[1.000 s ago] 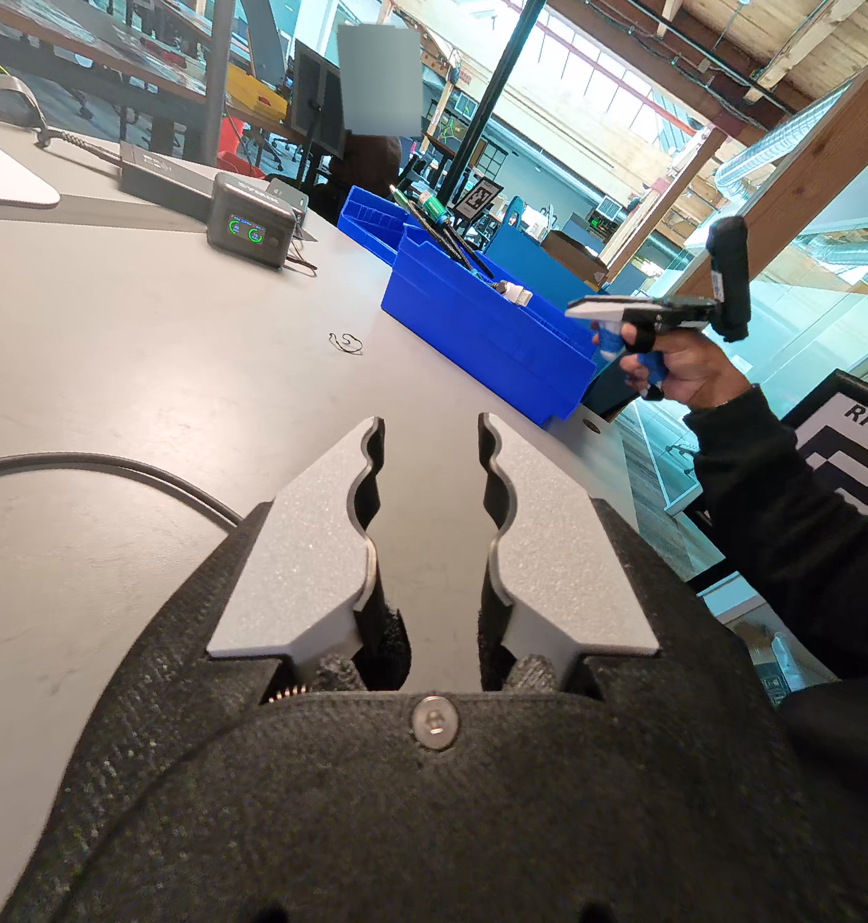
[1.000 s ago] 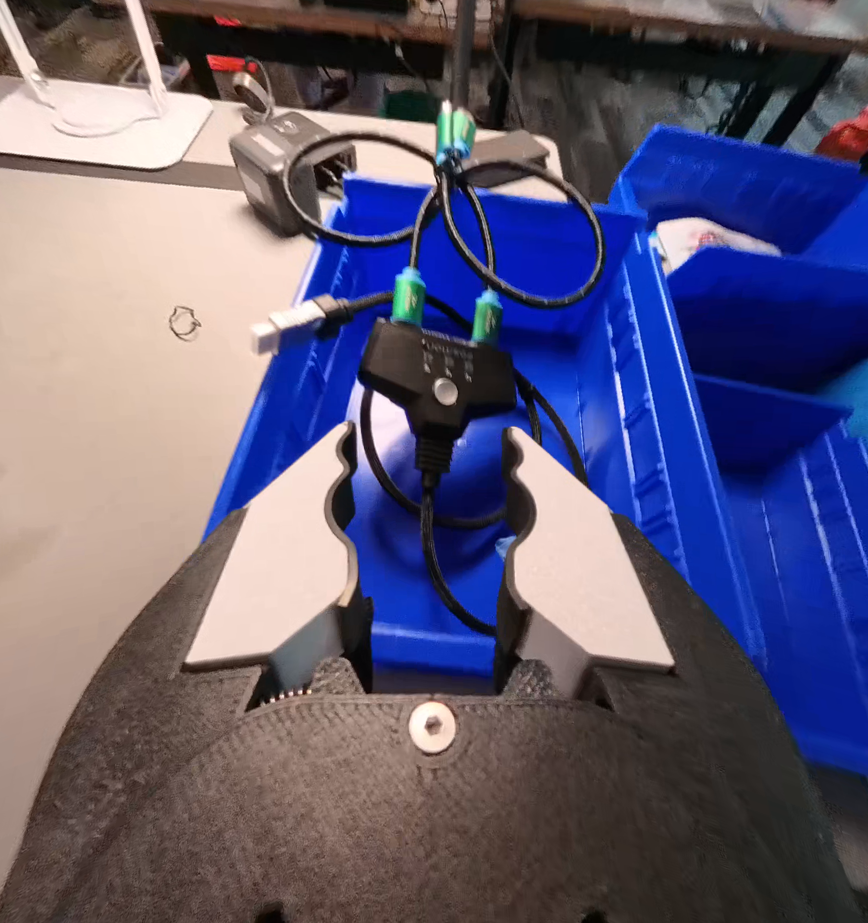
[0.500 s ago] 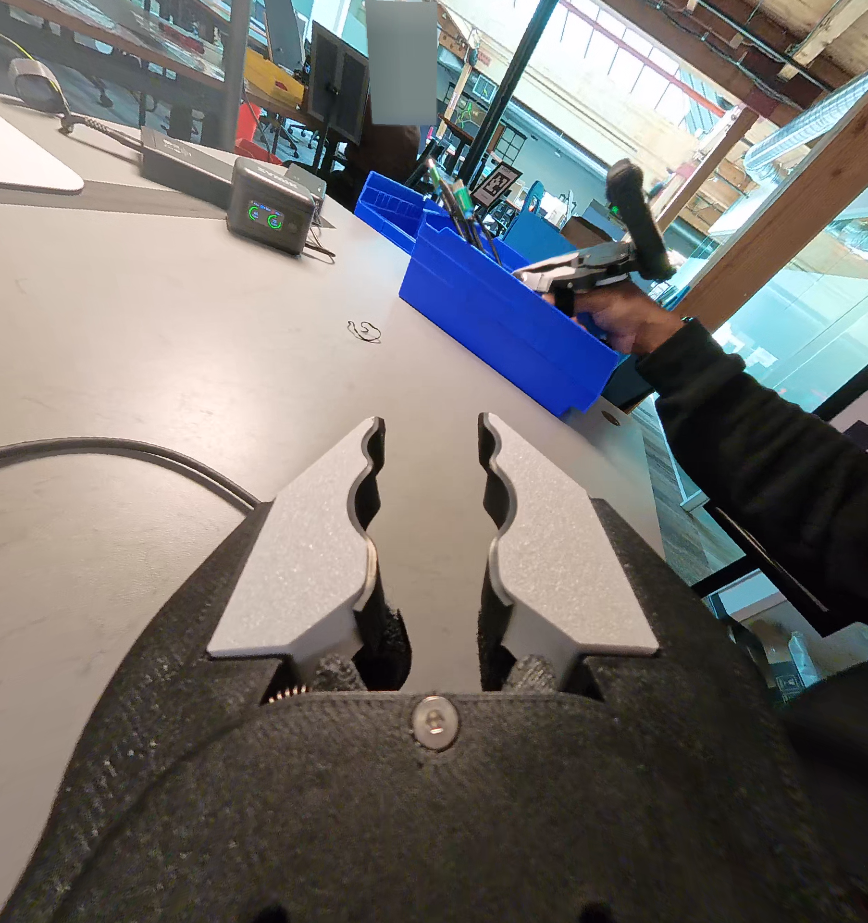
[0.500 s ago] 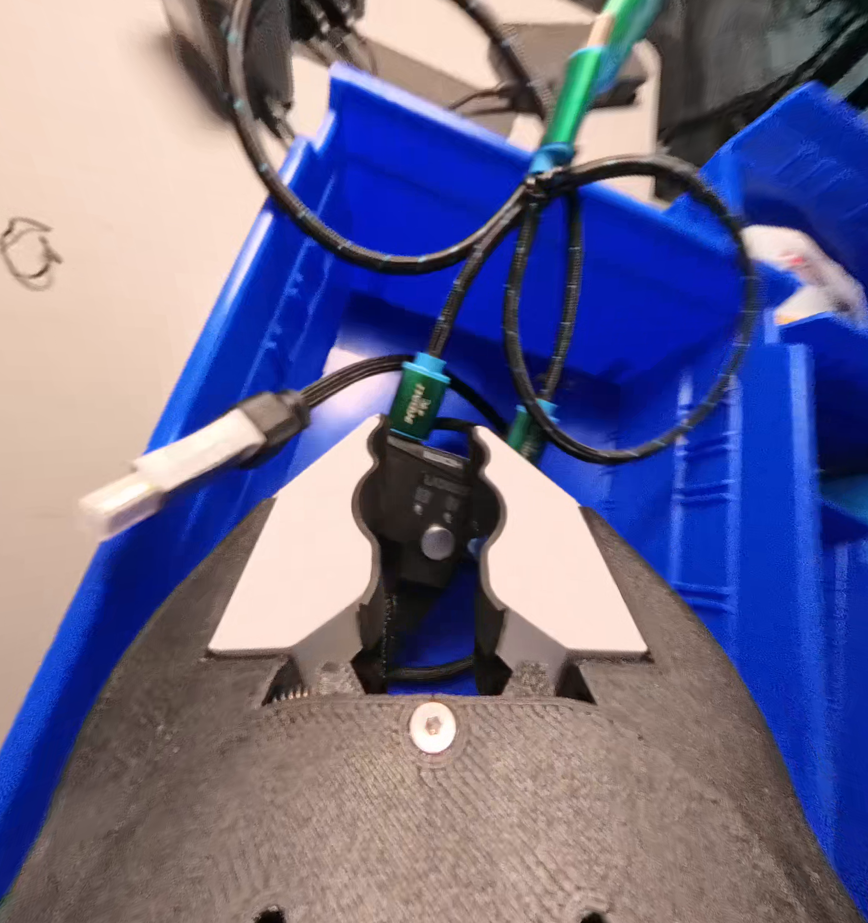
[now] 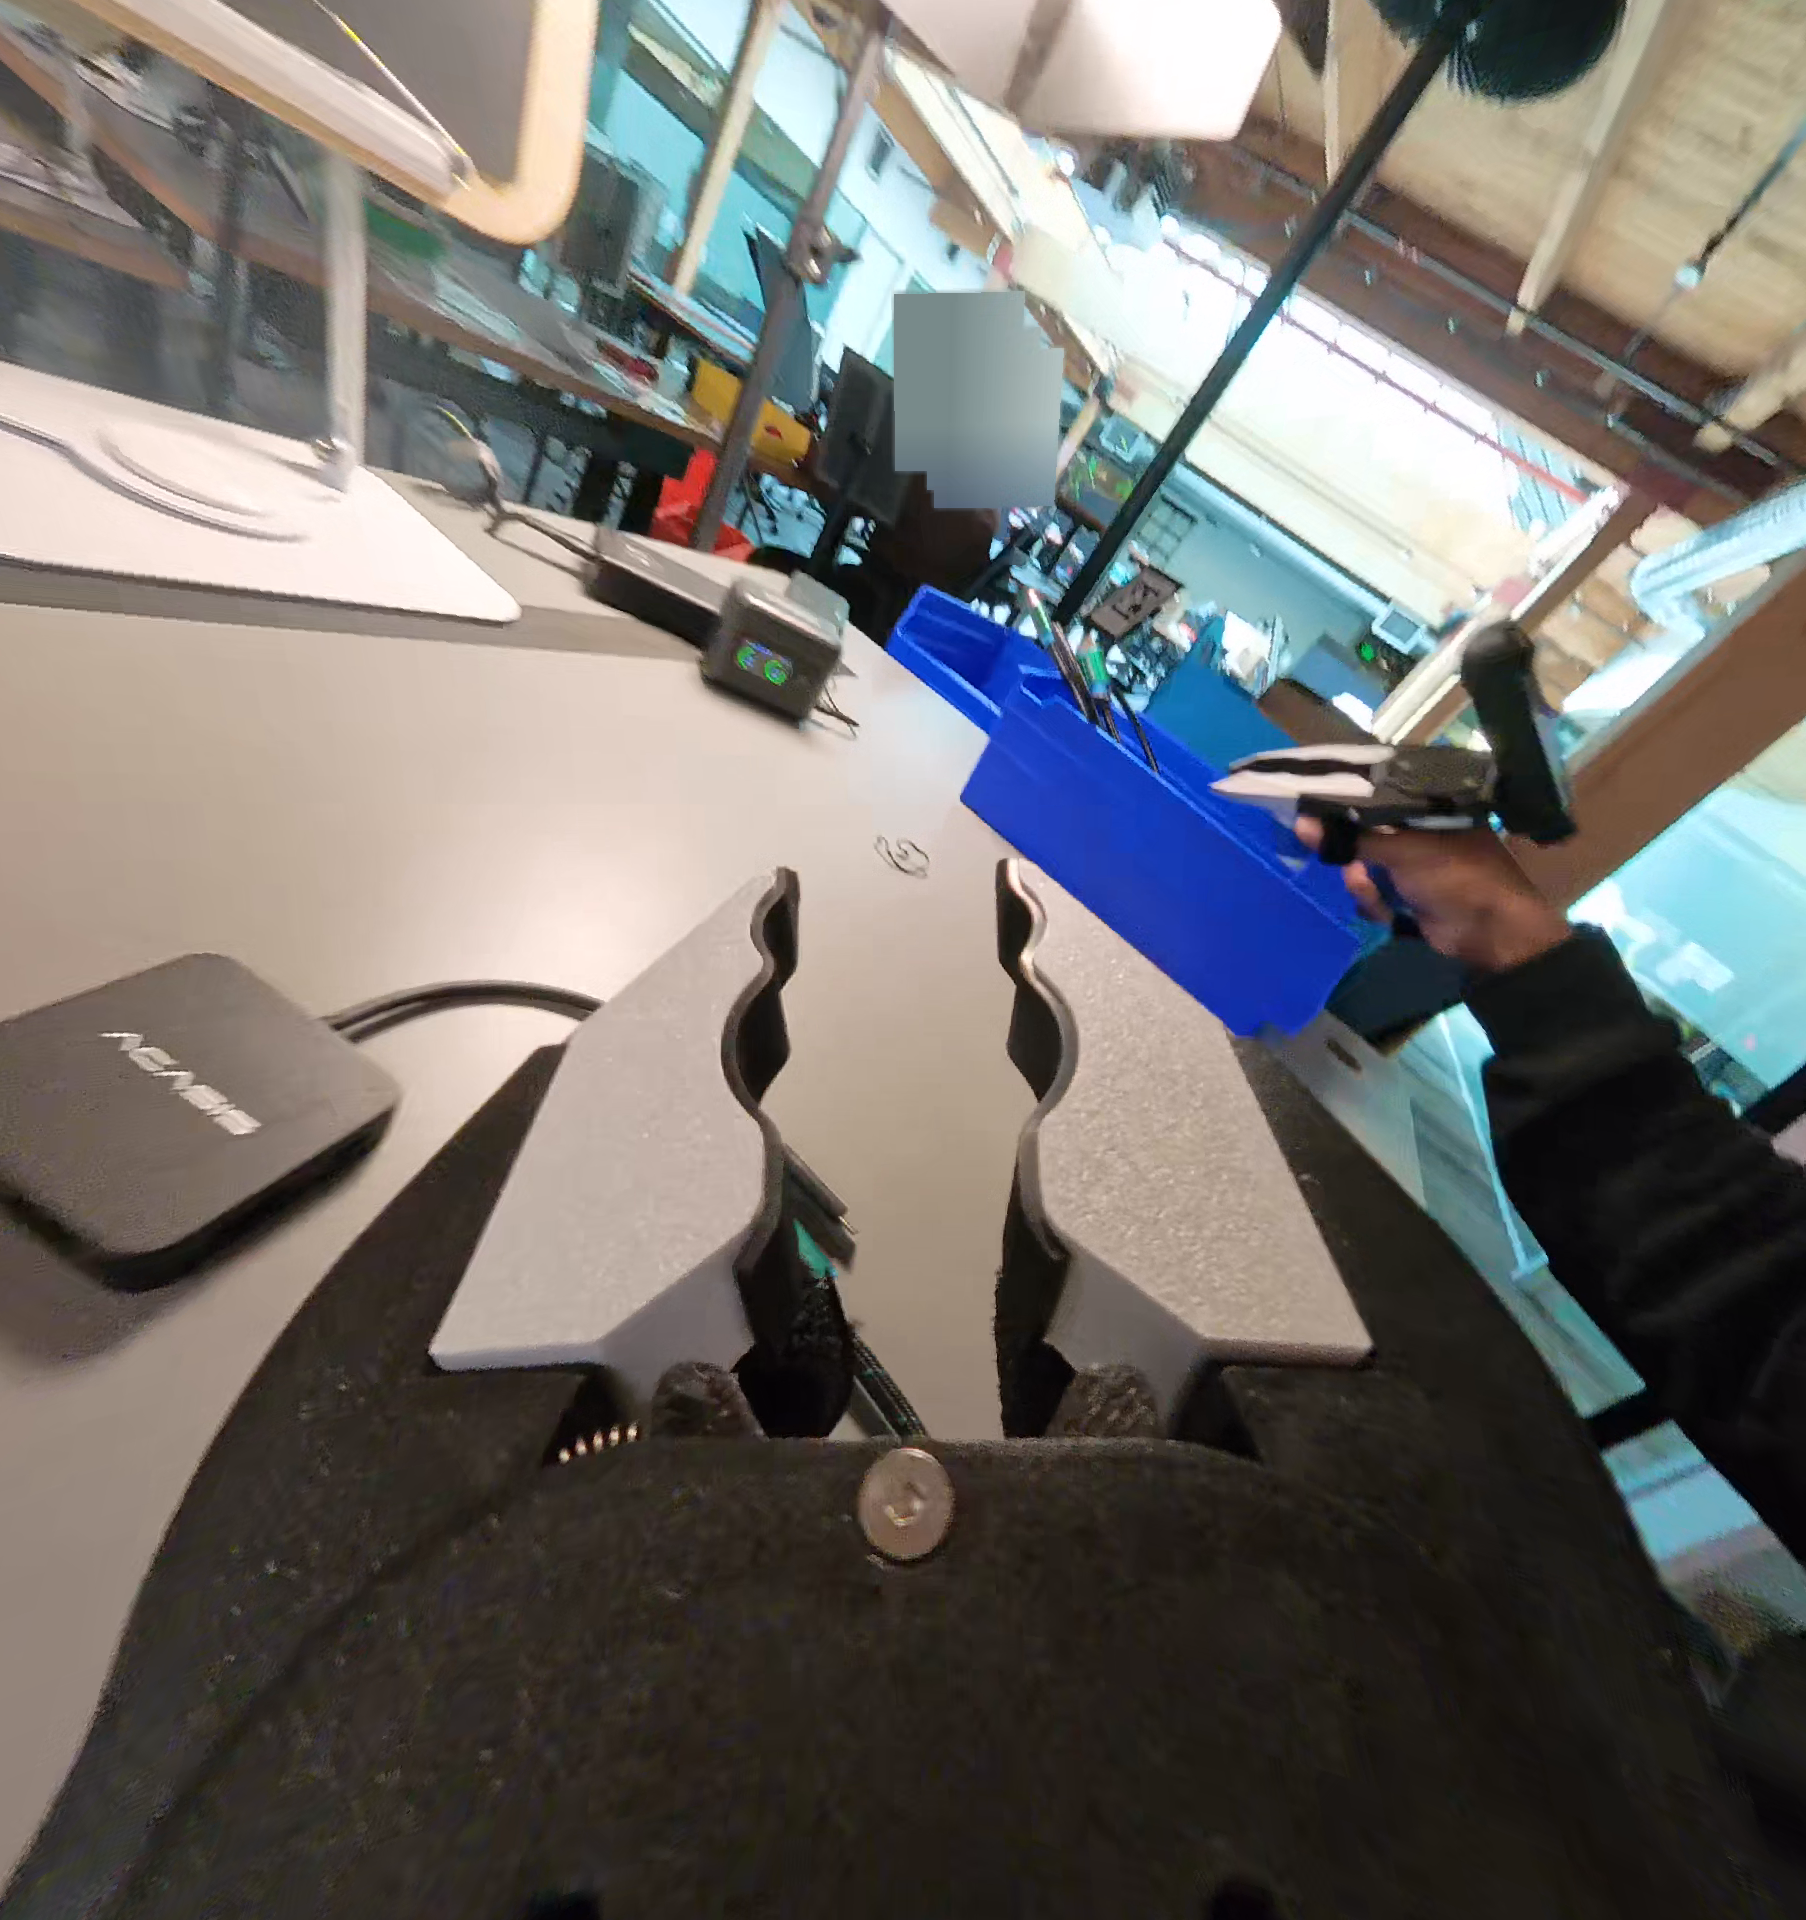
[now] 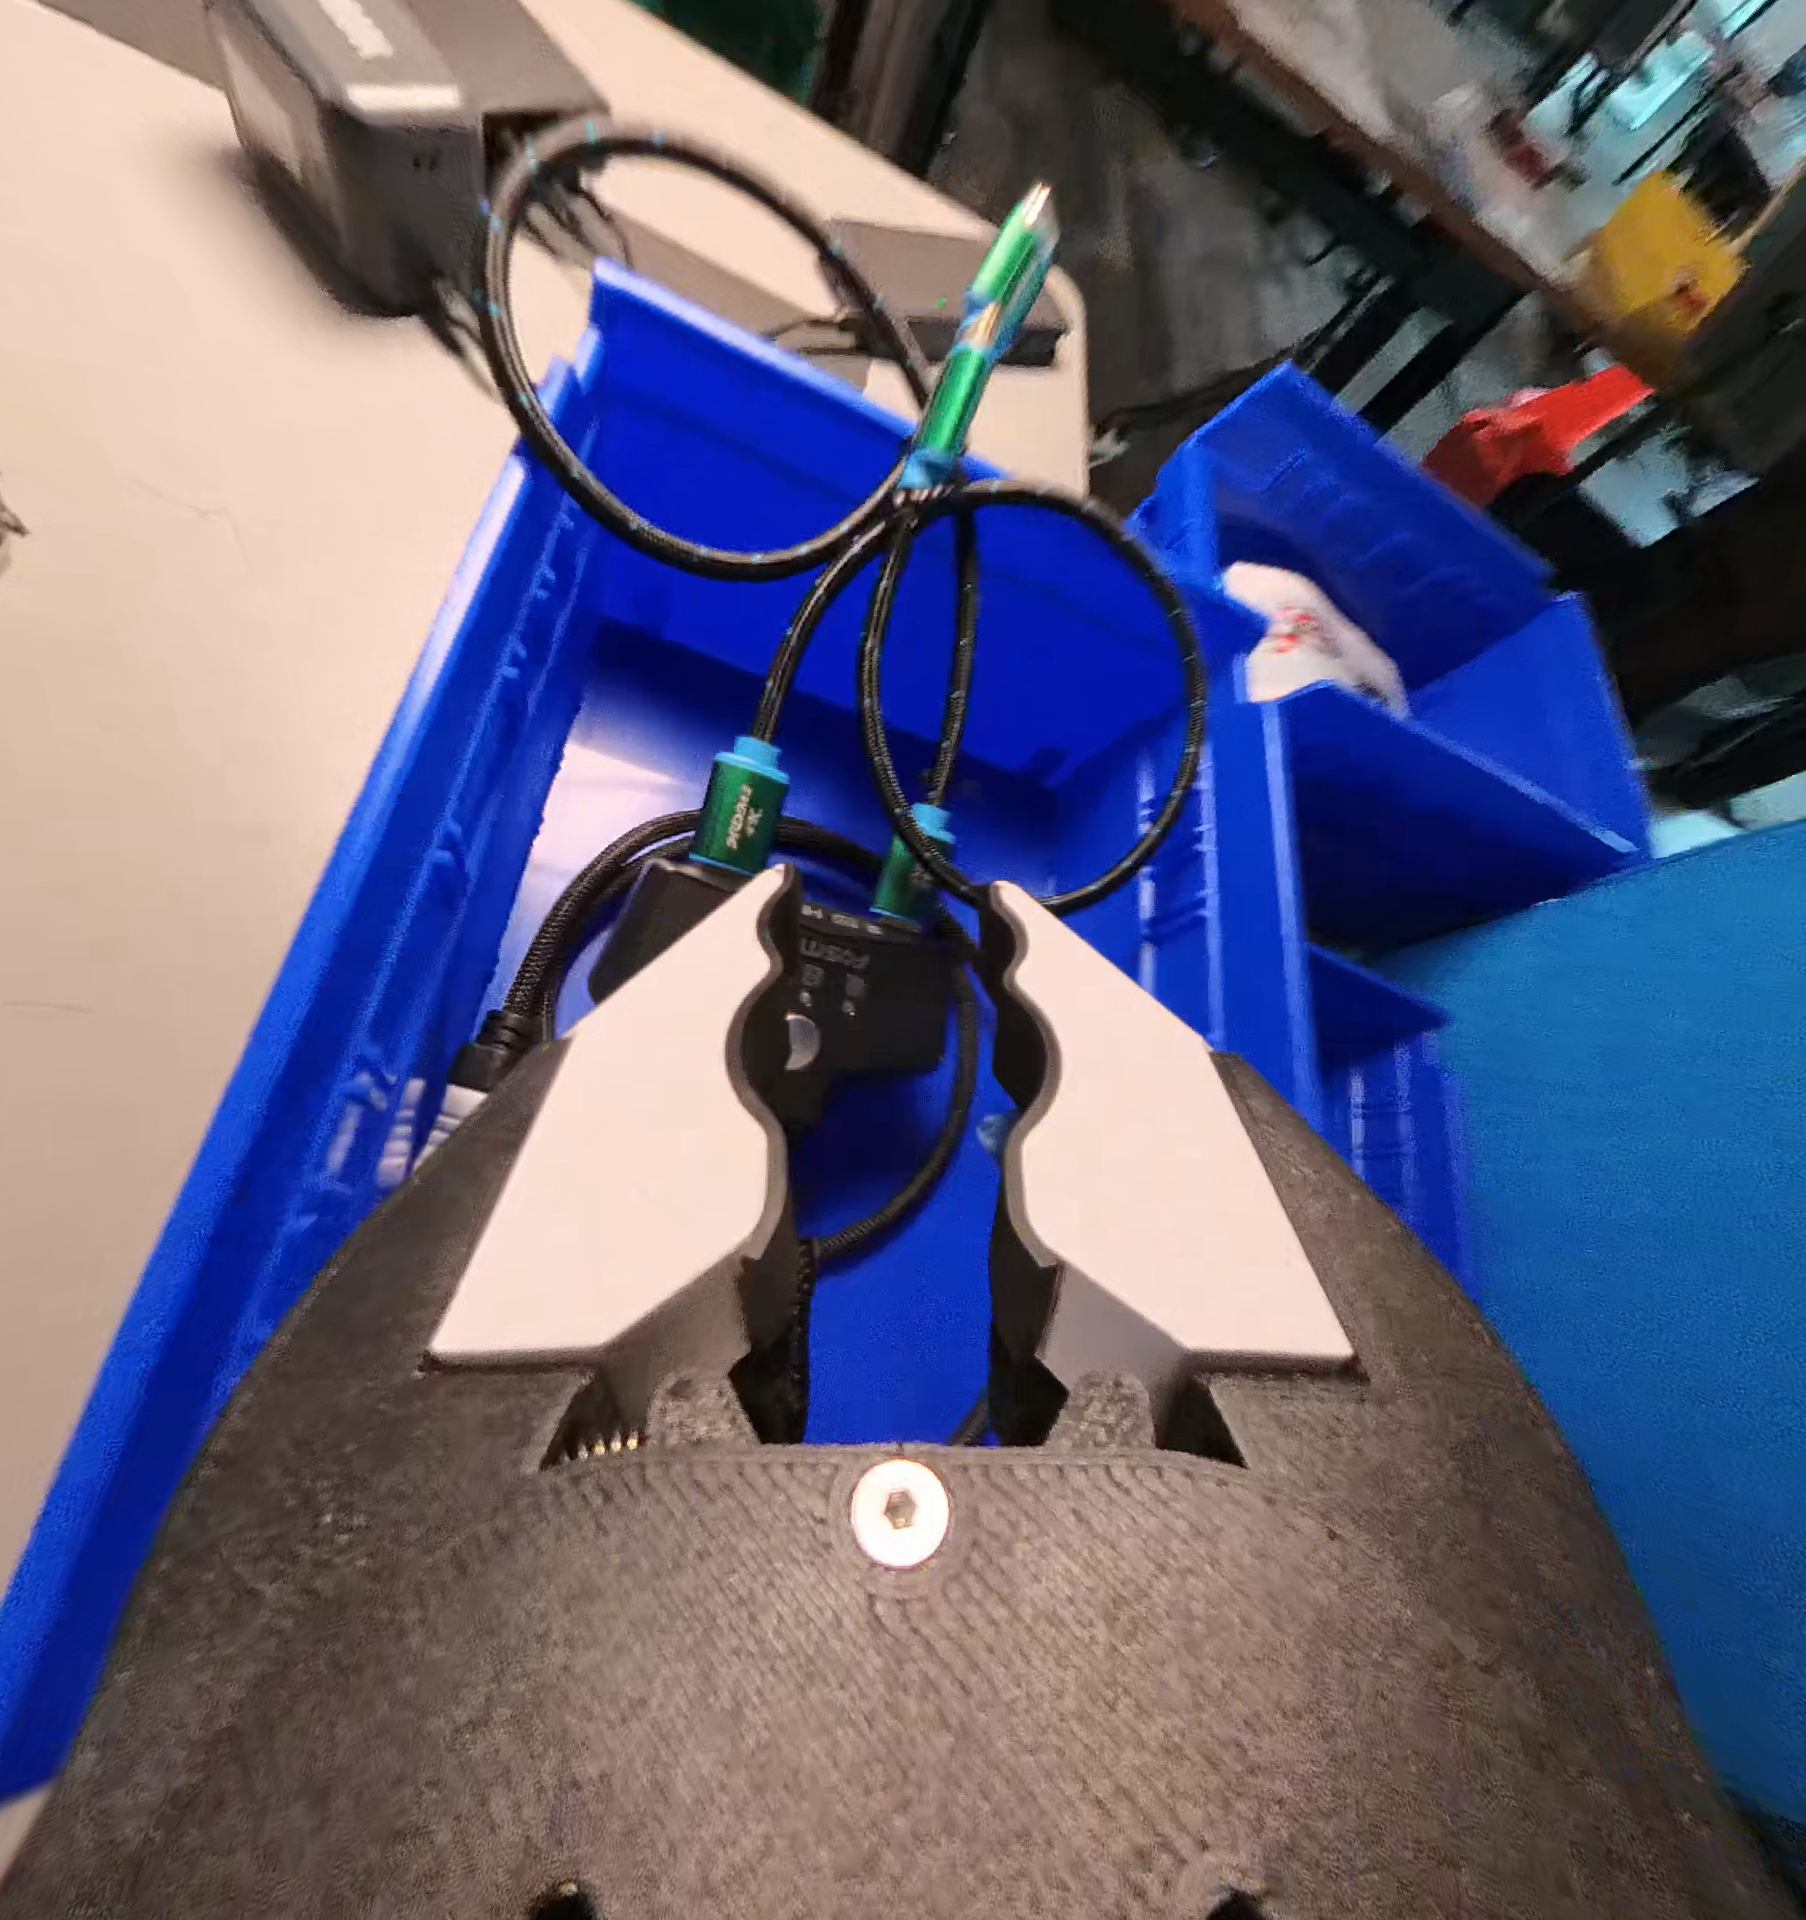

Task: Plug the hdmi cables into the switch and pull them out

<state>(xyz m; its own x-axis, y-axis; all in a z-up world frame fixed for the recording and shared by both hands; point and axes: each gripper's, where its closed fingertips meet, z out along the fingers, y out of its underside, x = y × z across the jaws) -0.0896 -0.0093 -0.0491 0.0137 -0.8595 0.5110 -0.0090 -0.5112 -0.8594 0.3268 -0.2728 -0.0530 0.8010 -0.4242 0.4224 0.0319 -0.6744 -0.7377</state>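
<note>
Evidently the grey table (image 5: 463,831) serves as the open work surface, with the open-topped blue plastic bin (image 6: 442,935) at its far edge as storage.

A flat black box with rounded corners (image 5: 120,1112) lies on the table well apart from the bin, seemingly unconnected with the task.

The small black HDMI switch (image 6: 868,997) sits inside the bin. Two braided black HDMI cables with green plugs (image 6: 738,821) are already seated in it, their loops rising above the bin rim. One free green plug (image 6: 966,374) points upward.

Judgement: the switch is being fetched from the bin so the work can be done on the table.

The right tool (image 6: 888,914) reaches down into the bin, pitched forward, held by a hand (image 5: 1439,914) just beside the bin's near corner. Its jaws stand partly closed on either side of the switch. Whether they bear on it cannot be told.

The left tool (image 5: 894,894) hovers low over the table, well short of the bin, level and aimed toward it. Its jaws stand apart, clamping nothing.
</note>
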